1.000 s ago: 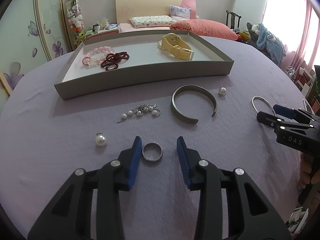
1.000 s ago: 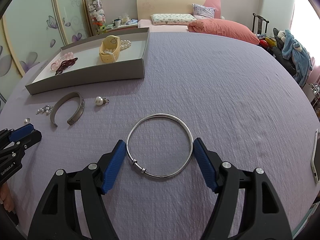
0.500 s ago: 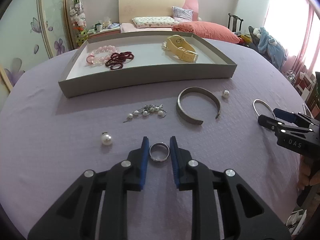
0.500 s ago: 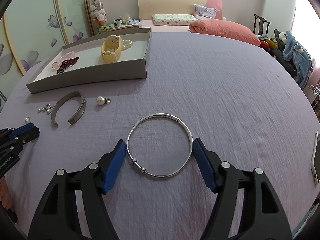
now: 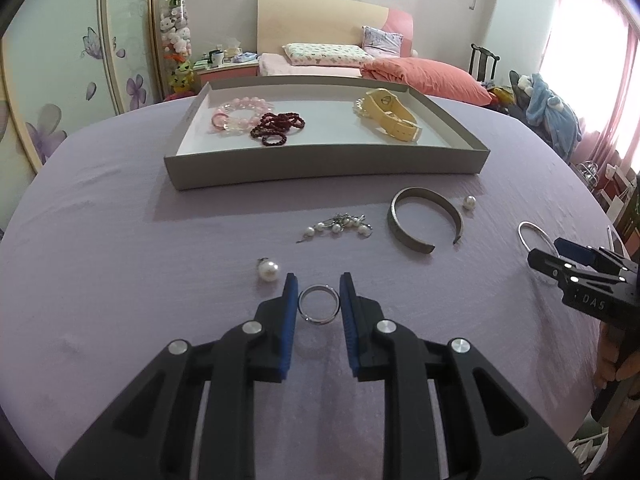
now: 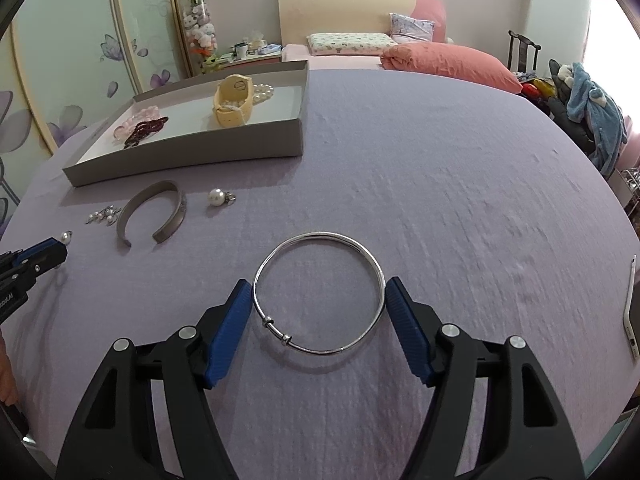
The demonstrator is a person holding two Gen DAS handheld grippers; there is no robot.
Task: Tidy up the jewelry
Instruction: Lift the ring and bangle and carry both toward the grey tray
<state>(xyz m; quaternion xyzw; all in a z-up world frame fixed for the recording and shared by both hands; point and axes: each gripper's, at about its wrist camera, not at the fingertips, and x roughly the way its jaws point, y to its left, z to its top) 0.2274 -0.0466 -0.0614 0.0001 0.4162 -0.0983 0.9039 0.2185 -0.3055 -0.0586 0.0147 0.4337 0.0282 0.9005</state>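
In the left wrist view my left gripper (image 5: 319,298) is shut on a small silver ring (image 5: 319,309) just above the purple cloth, blue pads touching both sides. A grey tray (image 5: 328,164) at the back holds pink beads (image 5: 236,118), dark red beads (image 5: 278,128) and a yellow watch (image 5: 394,120). In the right wrist view my right gripper (image 6: 318,304) is open around a thin silver bangle (image 6: 318,296) lying flat; the pads sit at its left and right edges.
On the cloth lie a grey cuff (image 5: 424,220), a pearl cluster (image 5: 340,226), a loose pearl (image 5: 268,270) and another pearl (image 5: 469,202). A phone (image 6: 632,312) lies at the table's right edge. A bed stands behind the table.
My left gripper has closed on the silver ring and holds it. The right gripper has stayed open around the bangle, almost still.
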